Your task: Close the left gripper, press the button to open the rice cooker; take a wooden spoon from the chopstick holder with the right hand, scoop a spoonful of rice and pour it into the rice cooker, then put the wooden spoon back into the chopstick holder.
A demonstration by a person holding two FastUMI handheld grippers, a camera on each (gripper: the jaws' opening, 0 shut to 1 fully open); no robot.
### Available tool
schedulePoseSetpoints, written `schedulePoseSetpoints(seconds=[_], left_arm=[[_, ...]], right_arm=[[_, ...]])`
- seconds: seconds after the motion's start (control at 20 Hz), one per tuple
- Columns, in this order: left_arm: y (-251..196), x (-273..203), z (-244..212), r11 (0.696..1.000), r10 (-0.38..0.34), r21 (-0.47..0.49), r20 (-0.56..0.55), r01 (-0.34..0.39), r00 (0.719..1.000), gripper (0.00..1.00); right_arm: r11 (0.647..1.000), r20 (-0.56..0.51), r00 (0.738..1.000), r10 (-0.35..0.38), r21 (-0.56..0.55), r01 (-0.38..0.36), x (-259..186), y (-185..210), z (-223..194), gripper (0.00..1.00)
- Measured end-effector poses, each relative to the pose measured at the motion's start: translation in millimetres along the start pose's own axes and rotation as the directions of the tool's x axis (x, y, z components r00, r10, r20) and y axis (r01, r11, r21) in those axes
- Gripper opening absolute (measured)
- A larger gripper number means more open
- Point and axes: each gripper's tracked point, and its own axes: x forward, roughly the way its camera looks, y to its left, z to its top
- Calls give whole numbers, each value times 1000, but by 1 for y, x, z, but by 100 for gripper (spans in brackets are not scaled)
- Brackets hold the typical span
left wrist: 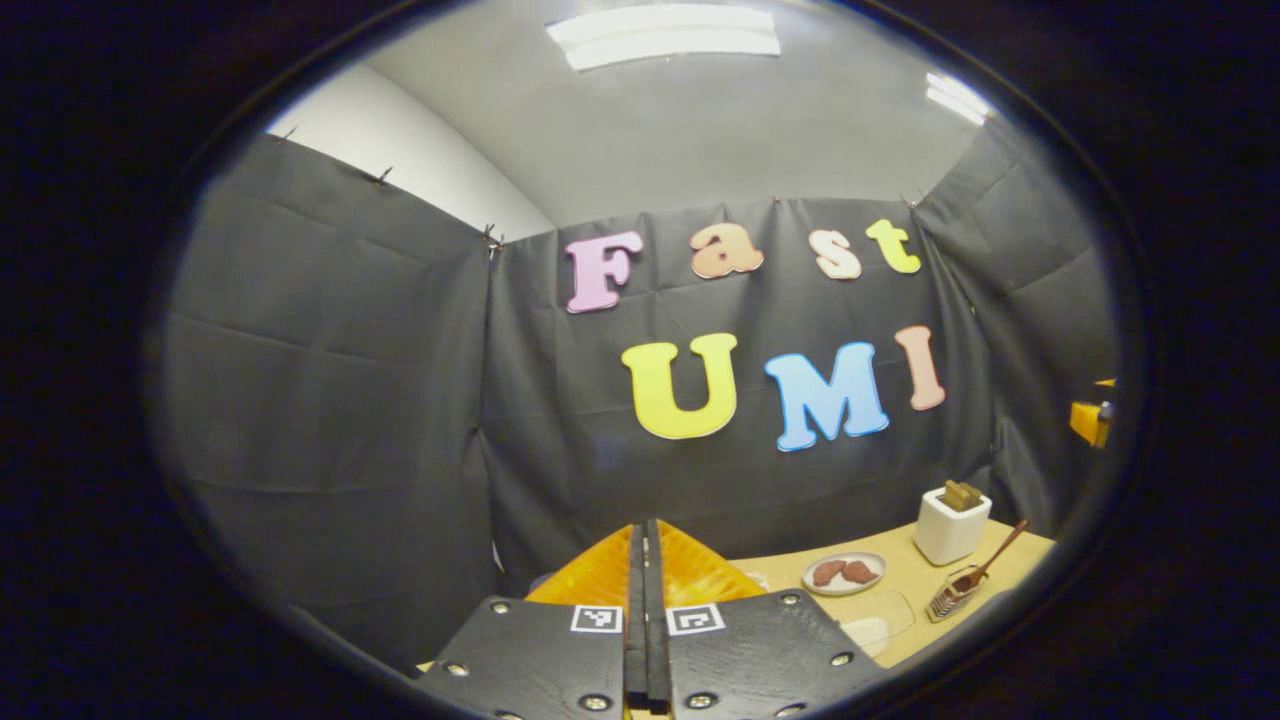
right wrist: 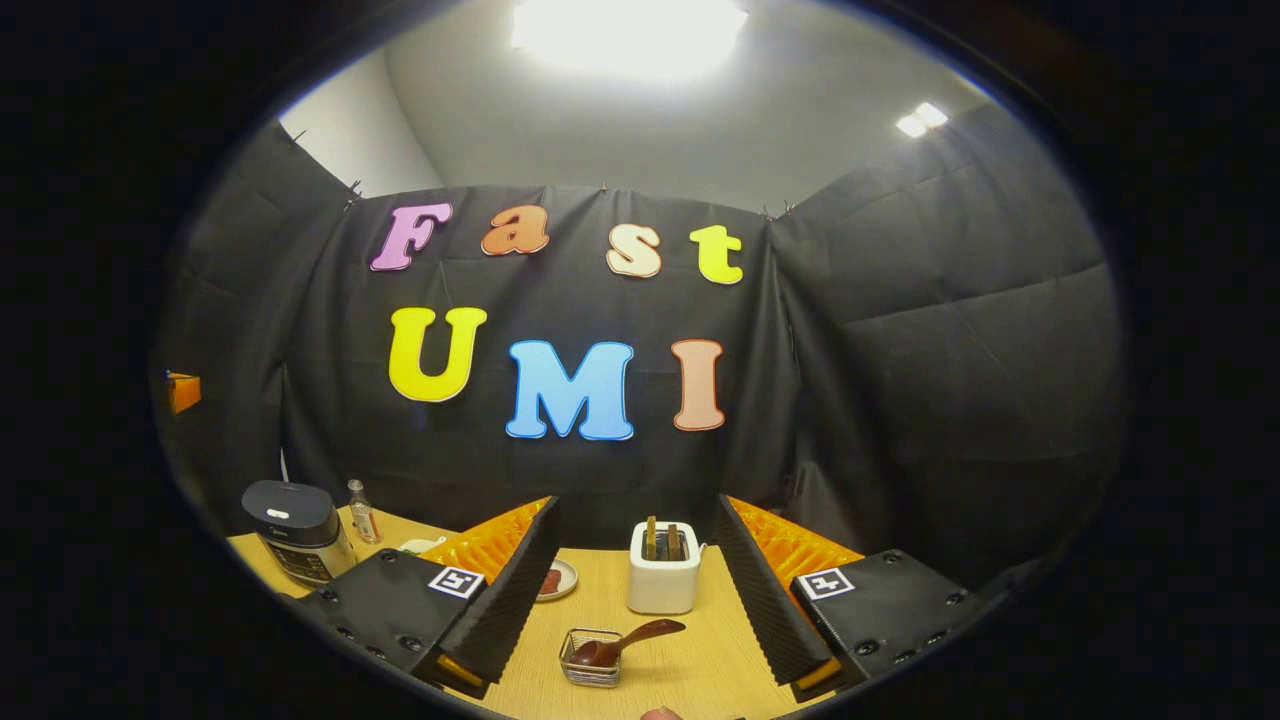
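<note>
Left tool (left wrist: 644, 560) pressed together; right tool (right wrist: 636, 590) spread, empty. Spoon (right wrist: 625, 643) lower centre, in the wire holder (right wrist: 590, 660) — light, stiff; grip mid-handle.

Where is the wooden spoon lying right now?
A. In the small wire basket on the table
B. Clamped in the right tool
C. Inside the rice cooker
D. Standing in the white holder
A: in the right gripper view the wooden spoon rests with its bowl in the wire basket, in front of the white holder; the right tool is open around nothing.
</note>
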Motion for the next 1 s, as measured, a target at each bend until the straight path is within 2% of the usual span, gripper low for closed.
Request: schedulePoseSetpoints(seconds=[0.1,0.45,0.6,0.75,1.0], left_arm=[[-2,-2,-5,1000,18,2,-12,-18,1000,0],[-5,1,6,998,51,37,0,-50,999,1],[5,15,6,997,71,32,-11,-71,997,1],[15,36,-2,997,77,22,-23,-77,997,1],[30,77,-39,999,49,-10,-102,-50,994,1]], right_arm=[[1000,-1,1000,17,-14,-17,1,0,-3,98],[993,5,993,121,-17,-121,4,5,-14,98],[990,-10,990,143,-15,-143,8,7,-23,98],[990,-9,990,140,-2,-140,10,9,-22,98],[996,-24,996,87,1,-87,22,12,-24,97]])
